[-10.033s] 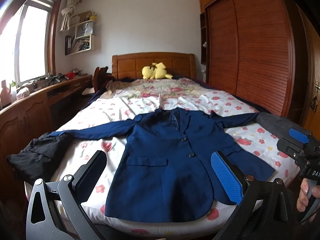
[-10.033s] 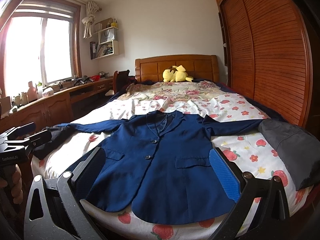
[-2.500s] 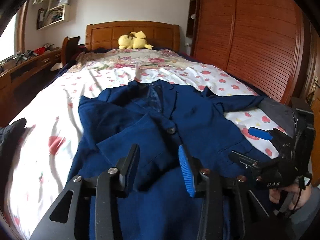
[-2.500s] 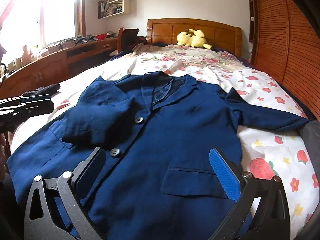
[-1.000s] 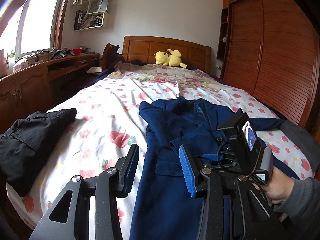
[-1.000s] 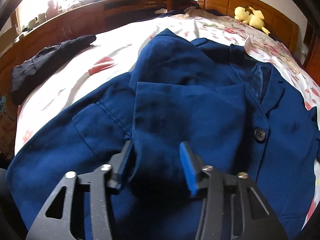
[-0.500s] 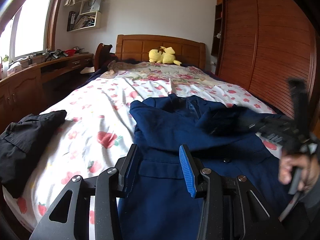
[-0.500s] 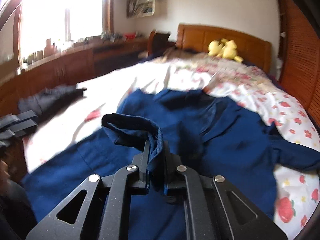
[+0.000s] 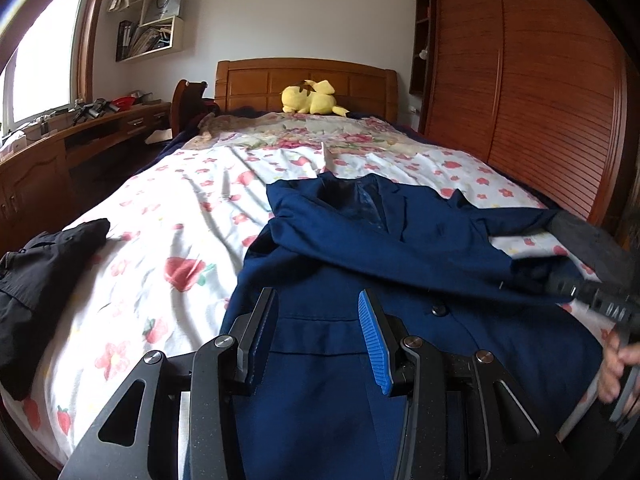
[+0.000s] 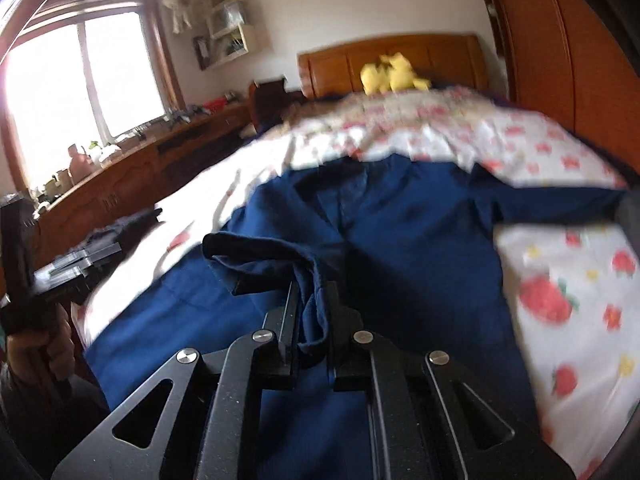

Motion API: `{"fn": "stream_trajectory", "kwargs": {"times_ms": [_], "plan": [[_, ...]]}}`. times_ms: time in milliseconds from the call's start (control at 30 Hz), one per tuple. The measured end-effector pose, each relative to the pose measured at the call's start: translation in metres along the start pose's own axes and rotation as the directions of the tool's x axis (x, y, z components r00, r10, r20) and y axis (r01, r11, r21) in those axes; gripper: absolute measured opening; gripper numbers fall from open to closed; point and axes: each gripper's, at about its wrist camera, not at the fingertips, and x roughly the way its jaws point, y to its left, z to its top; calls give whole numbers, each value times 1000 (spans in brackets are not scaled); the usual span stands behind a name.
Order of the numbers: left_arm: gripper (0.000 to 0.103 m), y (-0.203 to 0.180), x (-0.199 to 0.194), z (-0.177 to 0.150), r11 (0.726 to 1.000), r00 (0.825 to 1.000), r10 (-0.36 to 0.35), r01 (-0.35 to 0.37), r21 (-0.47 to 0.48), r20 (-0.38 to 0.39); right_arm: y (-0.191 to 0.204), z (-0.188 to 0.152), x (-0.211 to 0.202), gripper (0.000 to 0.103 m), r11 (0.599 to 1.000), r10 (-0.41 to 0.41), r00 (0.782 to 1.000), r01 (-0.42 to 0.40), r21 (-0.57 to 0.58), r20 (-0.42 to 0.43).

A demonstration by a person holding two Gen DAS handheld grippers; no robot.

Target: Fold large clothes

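Two views are given, one from each wrist.

From the left wrist, a navy jacket (image 9: 400,264) is seen lying front-up on a flowered bed (image 9: 160,216). Its collar is pointed toward the headboard and its hem toward the camera, so its long axis runs along the bed. The left gripper (image 9: 318,334) is held over the lower front, its fingers partly spread with nothing between them. A black garment (image 9: 44,256) is seen at the bed's left edge.

From the right wrist, which is blurred, the right gripper (image 10: 314,308) is seen with its fingers pressed together on a bunched fold of the jacket's cloth, lifted clear of the jacket body.

A sleeve fold across the front is judged to be in hand. Next, the pinched cloth would need to be laid flat on the chest and released.
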Motion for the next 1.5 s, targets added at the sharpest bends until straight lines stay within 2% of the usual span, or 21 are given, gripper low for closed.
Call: {"fn": "stream_trajectory", "kwargs": {"times_ms": [200, 500, 567, 667, 800, 1000, 1100, 1300, 1333, 1367, 1467, 1500], "plan": [[43, -8, 4, 2, 1000, 1000, -1, 1, 15, 2, -7, -26, 9, 10, 1000, 15, 997, -13, 27, -73], [43, -25, 18, 7, 999, 1000, -9, 8, 41, 11, -2, -43, -10, 19, 997, -20, 994, 12, -70, -107], [43, -28, 20, 7, 999, 1000, -14, 13, 45, 13, -1, -43, -17, 30, 996, -17, 995, 7, -94, -100], [43, -30, 26, 7, 998, 1000, -17, 16, 53, 8, 1, -39, -29, 40, 994, 15, 997, -23, -107, -73], [43, -35, 27, 5, 998, 999, -34, 33, 58, 1, 12, -32, -32, 41, 989, 7, 999, -13, -148, -44], [43, -32, 22, 2, 996, 999, -38, 39, 85, -18, 34, -31, -11, 41, 974, 10, 999, -18, -227, -37], [43, -28, 16, 0, 995, 999, -45, 47, 83, -25, 44, -30, 0, 41, 969, 39, 999, -47, -242, -37], [43, -20, 3, 0, 995, 999, -42, 44, 85, -19, 62, -26, 22, 42, 955, 21, 998, -35, -294, -51], [43, -19, 2, 0, 996, 999, -42, 44, 82, -18, 63, -26, 26, 46, 955, 20, 998, -35, -294, -56], [43, -18, 0, -1, 996, 999, -42, 43, 79, -17, 63, -25, 28, 56, 957, 24, 998, -40, -287, -59], [43, -15, -2, -1, 997, 999, -38, 39, 73, -14, 64, -23, 36, 74, 956, 18, 997, -40, -289, -76], [43, -16, -3, -2, 997, 999, -37, 38, 71, -13, 65, -22, 38, 76, 954, 7, 997, -31, -299, -82]]}}
